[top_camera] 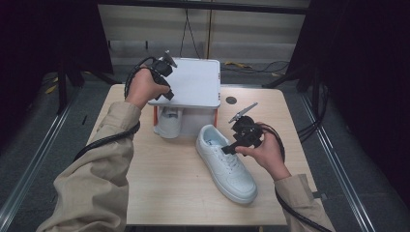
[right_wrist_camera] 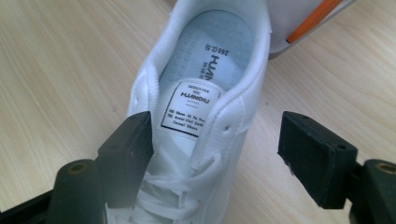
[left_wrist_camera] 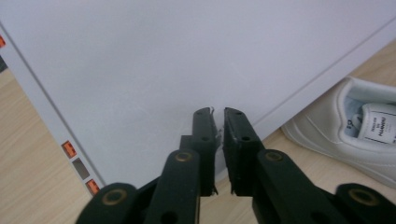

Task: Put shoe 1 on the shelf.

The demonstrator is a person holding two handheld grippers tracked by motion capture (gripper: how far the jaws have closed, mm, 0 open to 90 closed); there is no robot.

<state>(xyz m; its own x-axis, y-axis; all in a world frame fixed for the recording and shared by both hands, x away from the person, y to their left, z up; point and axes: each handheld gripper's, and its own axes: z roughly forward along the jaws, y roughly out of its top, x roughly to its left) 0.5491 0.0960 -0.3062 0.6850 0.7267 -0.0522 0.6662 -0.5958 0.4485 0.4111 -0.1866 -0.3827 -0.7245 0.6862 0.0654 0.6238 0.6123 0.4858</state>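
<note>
- The shoe (top_camera: 226, 164) lies on the table (top_camera: 169, 193) in front of the box, toe toward us, its heel near the box's front corner.
- A second shoe (top_camera: 169, 123) sits inside the box (top_camera: 186, 113), under the raised lid (top_camera: 191, 82).
- Our right claw (right_wrist_camera: 215, 154) stands wide open astride the shoe's tongue and laces; one pad is by the collar on one side, the other is well clear on the far side, and nothing is gripped yet.
- Our left claw (left_wrist_camera: 219, 140) is nearly shut on the lid's edge and appears to hold the lid up.
- We judge the next move is to close on the shoe and lift it into the box.
- Risks: the right claw may catch only the tongue or laces, so the shoe would swing or drop.
- If the left claw slips off the thin edge, the lid could fall onto the shoe inside.
- The heel could snag the box's front wall on the way in.
</note>
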